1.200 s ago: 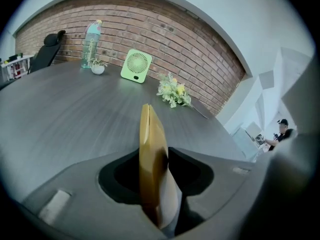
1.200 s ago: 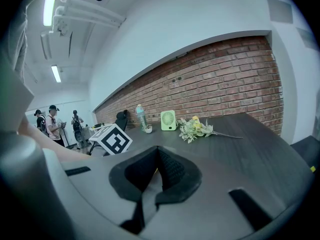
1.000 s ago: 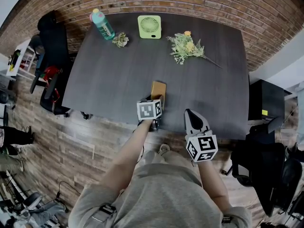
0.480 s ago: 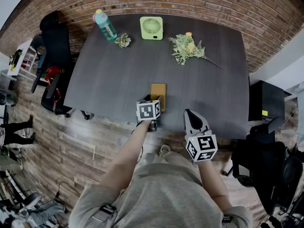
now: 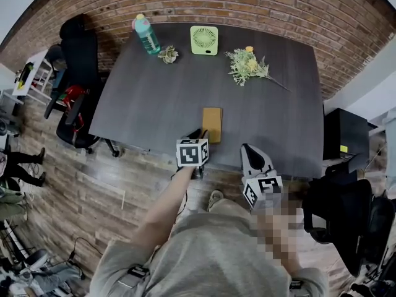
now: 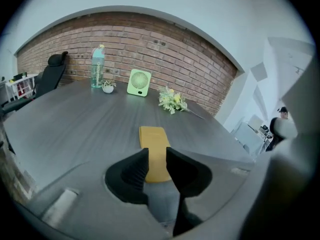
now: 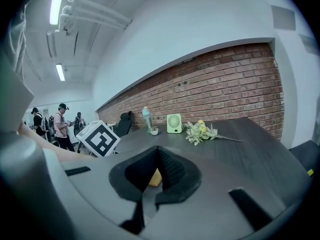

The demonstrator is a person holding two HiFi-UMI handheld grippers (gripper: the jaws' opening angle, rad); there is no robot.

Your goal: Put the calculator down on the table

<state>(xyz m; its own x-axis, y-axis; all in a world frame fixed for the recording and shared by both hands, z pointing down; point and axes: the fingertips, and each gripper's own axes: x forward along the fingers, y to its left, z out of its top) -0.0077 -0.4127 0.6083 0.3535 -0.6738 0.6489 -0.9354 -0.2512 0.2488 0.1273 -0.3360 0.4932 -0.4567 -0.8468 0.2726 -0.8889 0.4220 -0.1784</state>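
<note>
Because the calculator (image 5: 211, 124) lies flat on the table (image 5: 142, 98), fully supported and a short way in from the near edge, the put-down step is judged complete. The calculator sits just below the centre of the head view, with its long side running up the frame.

The left gripper (image 5: 201, 133) is positioned just beside the calculator's lower left corner in the head view. Its jaws stand apart by a narrow gap and clamp nothing. In the left gripper view the yellow body appears through that gap at frame centre. It lies on the table surface ahead of and below the jaw tips, not between the pads. This placement is consistent with a straight release: the gripper axis lines up with the calculator's long side, so a pull-back toward the lower frame edge should clear it without dragging.

The right gripper (image 5: 249, 150) is parked at the lower right of the head view, at the near table edge and apart from the calculator. Its jaws are closed together and empty, and it takes no part in the hold. A small patch of yellow shows beyond them in the right gripper view.

The bottle (image 5: 147, 34), fan (image 5: 203, 39) and flowers (image 5: 247, 65) line the top of the head view, well apart from the calculator.
</note>
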